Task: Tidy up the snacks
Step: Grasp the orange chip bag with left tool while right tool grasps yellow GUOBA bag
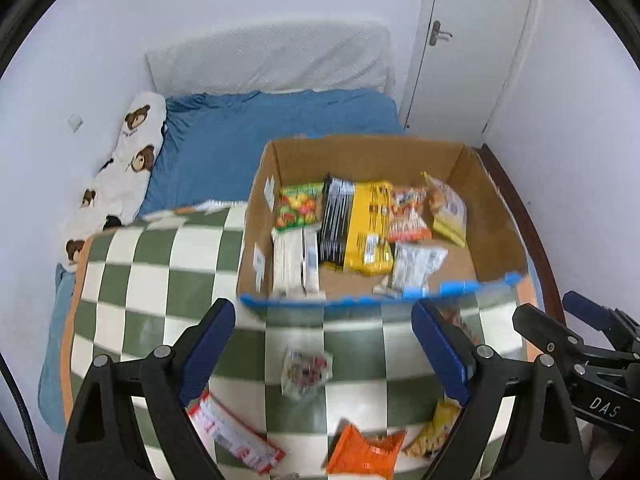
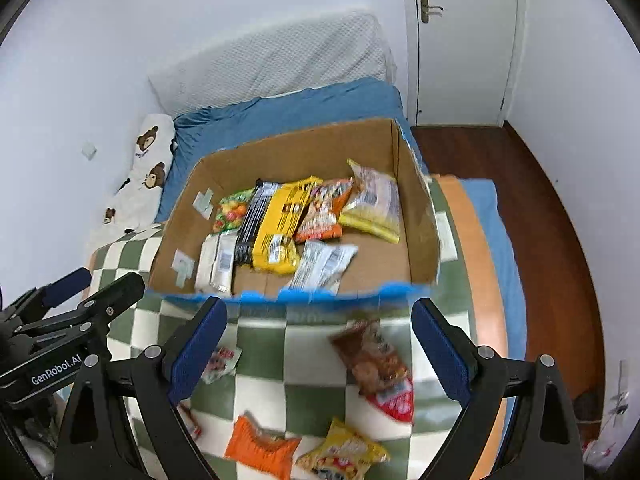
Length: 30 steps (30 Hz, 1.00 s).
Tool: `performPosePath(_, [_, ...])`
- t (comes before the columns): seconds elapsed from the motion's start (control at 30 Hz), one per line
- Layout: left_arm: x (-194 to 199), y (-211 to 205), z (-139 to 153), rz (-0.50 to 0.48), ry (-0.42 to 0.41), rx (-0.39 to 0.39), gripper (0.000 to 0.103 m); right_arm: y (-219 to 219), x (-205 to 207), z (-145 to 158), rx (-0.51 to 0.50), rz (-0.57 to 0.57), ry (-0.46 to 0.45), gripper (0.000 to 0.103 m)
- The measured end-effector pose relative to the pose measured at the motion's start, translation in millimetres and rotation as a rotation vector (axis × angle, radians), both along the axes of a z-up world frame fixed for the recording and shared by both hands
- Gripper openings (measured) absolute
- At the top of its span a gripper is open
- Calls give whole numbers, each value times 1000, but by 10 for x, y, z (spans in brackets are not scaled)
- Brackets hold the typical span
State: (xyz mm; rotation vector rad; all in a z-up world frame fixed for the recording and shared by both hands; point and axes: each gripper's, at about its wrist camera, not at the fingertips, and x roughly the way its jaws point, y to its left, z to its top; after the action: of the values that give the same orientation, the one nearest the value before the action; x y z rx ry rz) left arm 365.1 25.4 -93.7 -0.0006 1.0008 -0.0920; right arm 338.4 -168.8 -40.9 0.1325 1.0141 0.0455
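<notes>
A cardboard box (image 1: pixel 496 216) (image 2: pixel 416 224) with a blue front edge sits on a green-and-white checked blanket (image 1: pixel 160 272) (image 2: pixel 272 352) and holds several snack packets. Loose on the blanket lie a small clear packet (image 1: pixel 305 372) (image 2: pixel 220 364), an orange packet (image 1: pixel 366 454) (image 2: pixel 260 446), a yellow packet (image 1: pixel 434 432) (image 2: pixel 344 452), a red-and-white packet (image 1: pixel 236 436) and a brown-and-red packet (image 2: pixel 380 368). My left gripper (image 1: pixel 324 344) is open and empty above the small clear packet. My right gripper (image 2: pixel 320 340) is open and empty above the loose packets.
The blanket lies on a bed with a blue sheet (image 1: pixel 256 148), a bear-print pillow (image 1: pixel 132 160) at the left wall and a white headboard cushion (image 1: pixel 272 60). A white door (image 1: pixel 472 40) and dark wooden floor (image 2: pixel 552 216) are to the right.
</notes>
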Motion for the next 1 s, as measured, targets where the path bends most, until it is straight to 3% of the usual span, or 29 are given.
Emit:
performPosePath(0.1, [-218, 64, -207, 25, 66, -14, 90, -41, -205, -160, 33, -7, 48, 96])
performPosePath(0.2, [-427, 196, -610, 73, 205, -71, 90, -91, -464, -491, 73, -22, 127, 96])
performPosePath(0.23, [-498, 242, -791, 94, 275, -110, 90, -127, -567, -663, 95, -38, 166, 96])
performPosePath(0.33, [-710, 386, -1431, 173, 517, -323, 90, -242, -771, -1078, 164, -92, 260, 96])
performPosePath(0.47, [-831, 346, -1927, 270, 704, -490, 90, -377, -979, -1544, 210, -171, 338, 96])
performPosePath(0.57, [-786, 290, -2115, 345, 771, -585, 90, -434, -1020, -1735, 218, -205, 363, 96])
performPosePath(0.73, [-665, 183, -2374, 463, 824, -673, 90, -459, -997, -1901, 224, -233, 370, 95])
performPosePath(0.77, [-656, 153, -2410, 472, 825, -671, 89, -451, -981, -1928, 225, -235, 373, 95])
performPosePath(0.83, [-621, 46, -2448, 444, 807, -603, 67, -436, -940, -1990, 226, -235, 382, 92])
performPosePath(0.9, [-594, -92, -2430, 347, 781, -493, 54, -402, -916, -2075, 215, -219, 400, 77])
performPosePath(0.97, [-604, -224, -2377, 239, 740, -385, 53, -368, -921, -2133, 194, -185, 419, 63])
performPosePath(1.0, [-614, -269, -2357, 196, 726, -346, 53, -354, -937, -2141, 178, -166, 419, 63])
